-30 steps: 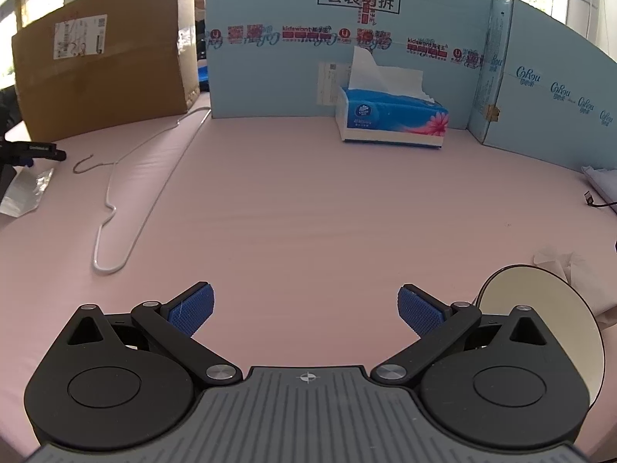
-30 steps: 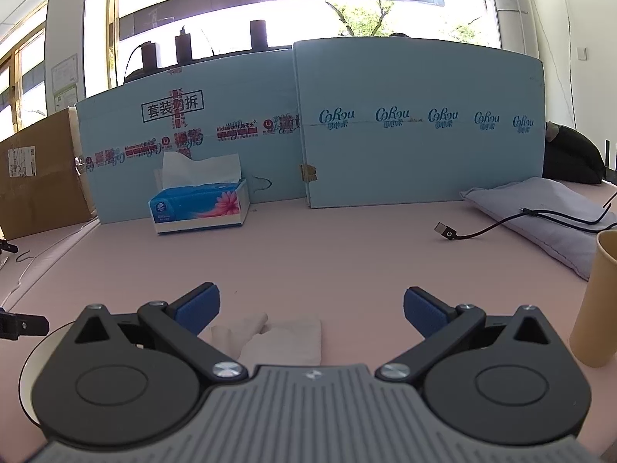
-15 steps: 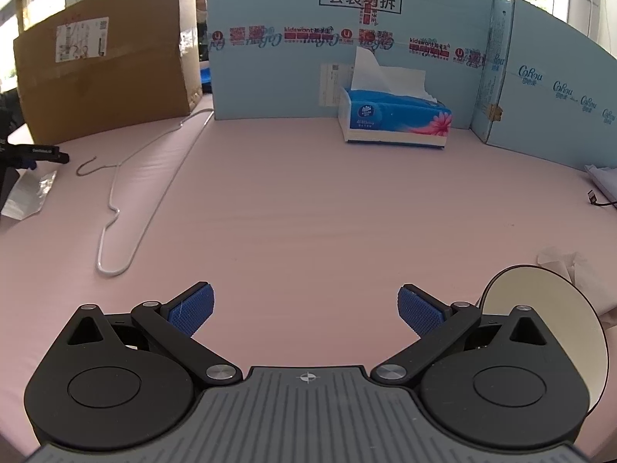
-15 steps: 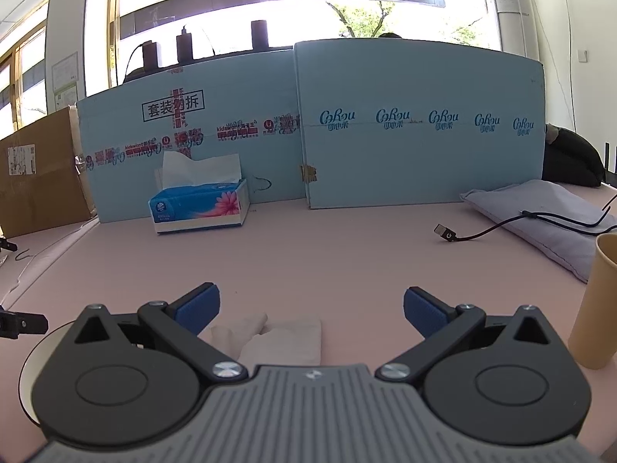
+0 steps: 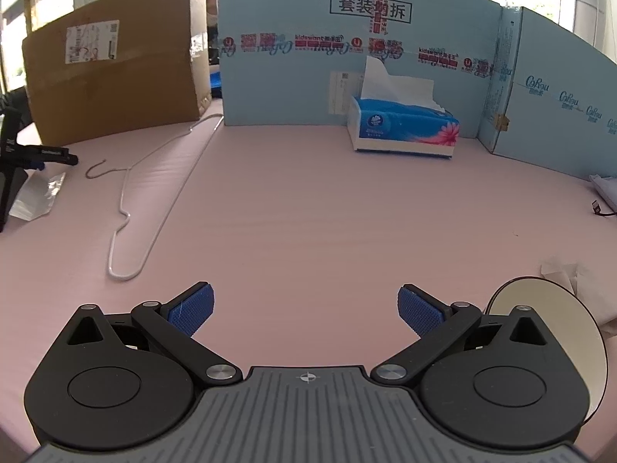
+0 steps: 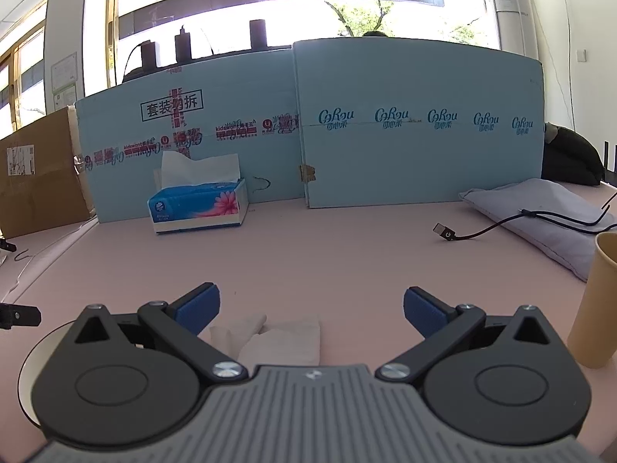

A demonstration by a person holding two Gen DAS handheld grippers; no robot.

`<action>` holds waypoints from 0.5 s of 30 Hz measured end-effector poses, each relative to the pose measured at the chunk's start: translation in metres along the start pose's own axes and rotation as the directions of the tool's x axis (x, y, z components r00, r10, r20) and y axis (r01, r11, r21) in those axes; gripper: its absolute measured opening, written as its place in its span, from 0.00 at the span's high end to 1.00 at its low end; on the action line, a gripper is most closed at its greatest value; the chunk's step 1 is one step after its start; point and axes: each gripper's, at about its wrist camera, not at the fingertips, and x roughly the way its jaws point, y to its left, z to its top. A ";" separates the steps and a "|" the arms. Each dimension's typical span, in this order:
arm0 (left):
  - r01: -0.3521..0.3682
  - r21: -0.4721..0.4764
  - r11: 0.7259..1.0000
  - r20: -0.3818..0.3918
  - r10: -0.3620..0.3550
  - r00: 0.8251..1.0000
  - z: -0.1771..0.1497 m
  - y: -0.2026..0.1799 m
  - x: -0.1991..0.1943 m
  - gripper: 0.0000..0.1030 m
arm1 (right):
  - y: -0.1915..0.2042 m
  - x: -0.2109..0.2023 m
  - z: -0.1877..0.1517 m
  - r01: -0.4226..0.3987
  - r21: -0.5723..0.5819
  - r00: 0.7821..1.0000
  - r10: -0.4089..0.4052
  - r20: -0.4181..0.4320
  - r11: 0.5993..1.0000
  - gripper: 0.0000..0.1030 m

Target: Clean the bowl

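A cream bowl (image 5: 540,297) with a thin dark rim sits on the pink table at the lower right of the left wrist view, partly behind my left gripper's body. My left gripper (image 5: 306,310) is open and holds nothing, a little left of the bowl. In the right wrist view only a sliver of the bowl (image 6: 29,366) shows at the lower left edge. A crumpled white tissue (image 6: 277,337) lies flat on the table between the bowl and my right gripper (image 6: 311,308), which is open and empty just above it.
A blue tissue box (image 5: 403,131) stands at the back against blue cardboard walls (image 6: 416,131). A white wire hanger (image 5: 154,208) lies at left beside a brown carton (image 5: 112,81). A paper cup (image 6: 595,305), a grey pillow (image 6: 540,212) and a USB cable (image 6: 447,233) sit at right.
The left wrist view has shifted slightly: the bowl and tissue box sit a little further right and lower in frame. The right gripper has barely moved. Both stay open.
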 end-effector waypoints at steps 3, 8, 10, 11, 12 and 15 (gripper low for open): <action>0.000 0.001 1.000 0.002 0.000 1.000 0.000 0.000 0.000 0.00 | 0.001 -0.001 0.001 0.001 -0.005 1.000 -0.001 0.001 1.000 0.00; -0.003 0.013 1.000 0.005 0.003 1.000 0.000 -0.003 -0.001 0.00 | 0.000 0.001 0.001 0.004 0.000 1.000 -0.004 -0.006 1.000 0.00; 0.000 0.020 1.000 0.008 -0.001 1.000 0.000 -0.004 -0.001 0.00 | 0.000 0.001 0.001 0.004 0.001 1.000 -0.004 -0.004 1.000 0.00; 0.004 0.021 1.000 0.007 -0.004 1.000 0.000 -0.004 -0.002 0.00 | 0.001 0.001 0.001 0.003 -0.001 1.000 -0.003 -0.004 1.000 0.00; 0.007 0.022 1.000 0.007 -0.007 1.000 0.000 -0.004 -0.002 0.00 | 0.001 0.001 0.001 0.003 -0.002 1.000 -0.003 -0.003 1.000 0.00; 0.003 0.016 1.000 0.007 -0.003 1.000 0.000 -0.004 -0.001 0.00 | 0.002 0.002 0.001 0.001 -0.006 1.000 -0.001 -0.005 1.000 0.00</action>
